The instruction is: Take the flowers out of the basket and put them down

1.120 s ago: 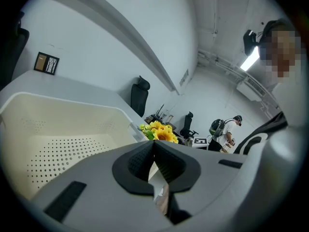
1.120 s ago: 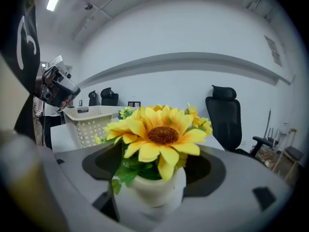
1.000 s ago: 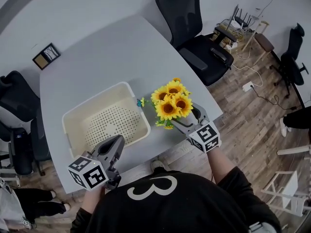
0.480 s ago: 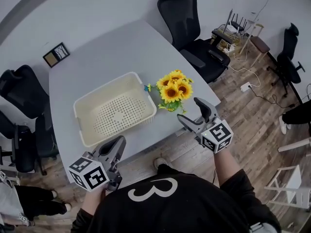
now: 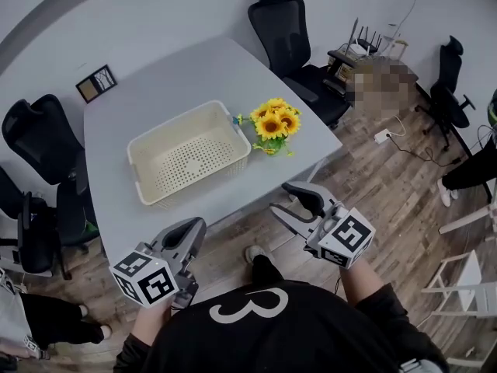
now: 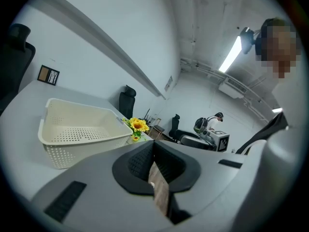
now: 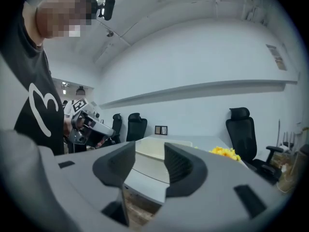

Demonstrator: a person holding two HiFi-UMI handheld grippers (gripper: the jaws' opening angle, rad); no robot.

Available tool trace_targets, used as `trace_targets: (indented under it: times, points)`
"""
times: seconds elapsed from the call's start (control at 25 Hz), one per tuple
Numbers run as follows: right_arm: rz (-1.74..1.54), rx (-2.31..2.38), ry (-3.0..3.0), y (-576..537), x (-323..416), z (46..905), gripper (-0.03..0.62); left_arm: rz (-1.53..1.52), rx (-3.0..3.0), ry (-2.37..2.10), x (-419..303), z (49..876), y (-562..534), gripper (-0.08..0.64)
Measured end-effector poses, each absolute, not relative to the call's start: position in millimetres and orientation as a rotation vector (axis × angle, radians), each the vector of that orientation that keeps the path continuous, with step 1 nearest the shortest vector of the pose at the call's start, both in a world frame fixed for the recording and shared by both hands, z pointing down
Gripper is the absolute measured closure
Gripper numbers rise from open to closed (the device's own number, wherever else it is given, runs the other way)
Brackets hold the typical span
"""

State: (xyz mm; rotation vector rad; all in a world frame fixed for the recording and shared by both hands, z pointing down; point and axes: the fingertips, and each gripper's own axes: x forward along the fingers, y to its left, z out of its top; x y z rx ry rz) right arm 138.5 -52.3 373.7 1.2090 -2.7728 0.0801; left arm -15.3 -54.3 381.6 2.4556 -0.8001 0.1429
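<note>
The yellow sunflower bunch (image 5: 272, 123) rests on the grey table (image 5: 194, 76), just right of the cream perforated basket (image 5: 140, 143), which holds nothing. Both grippers hang over the wooden floor, off the table's near edge. My right gripper (image 5: 289, 198) has a gap between its jaws, which are closing on nothing. My left gripper (image 5: 192, 238) is shut and empty. In the left gripper view, the basket (image 6: 72, 105) and flowers (image 6: 138, 125) lie beyond the shut left gripper (image 6: 153, 151). In the right gripper view, the right gripper (image 7: 149, 161) frames the basket (image 7: 152, 148), with the flowers (image 7: 224, 152) to the right.
Black office chairs stand at the far side (image 5: 287, 14) and left (image 5: 39, 130) of the table. A small framed picture (image 5: 95, 82) lies near the table's far left corner. Cables and furniture crowd the floor at the right.
My right gripper has pulled back from the flowers, past the table edge, and its jaws have narrowed. The flowers stay beside the basket. The table looks farther away; the left gripper barely moved.
</note>
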Motion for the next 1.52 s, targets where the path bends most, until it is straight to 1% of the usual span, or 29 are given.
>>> trace_targets:
  times: [0.08,0.16,0.24,0.36,0.52,0.76,1.08,1.52]
  points:
    - [0.074,1.204,-2.750,-34.8,129.1,368.7,0.462,0.138,2.473,-0.785,-16.1,377.9,-41.0,0.551]
    - [0.059,1.197,-2.724,-18.9,121.6,365.1,0.555,0.138,2.490,-0.772,-15.6,374.2,-29.7,0.551]
    - [0.043,1.151,-2.745,-1.1,111.4,361.2,0.581,0.146,2.506,-0.756,-14.1,372.0,-19.3,0.551]
    - [0.031,1.069,-2.796,22.1,94.0,350.9,0.581,0.159,2.532,-0.727,-12.3,370.5,-6.2,0.551]
    - [0.077,1.075,-2.850,36.6,83.5,338.7,0.581,0.163,2.561,-0.691,-10.0,369.8,8.0,0.551]
    - [0.190,1.079,-2.869,50.8,86.7,356.1,0.583,0.172,2.563,-0.659,-5.7,377.8,22.0,0.551]
    - [0.192,1.086,-2.842,62.0,89.1,357.5,0.583,0.155,2.567,-0.661,-5.7,375.1,31.6,0.551]
    - [0.223,1.077,-2.857,50.4,87.8,364.5,0.583,0.168,2.525,-0.707,-13.3,385.8,23.7,0.551]
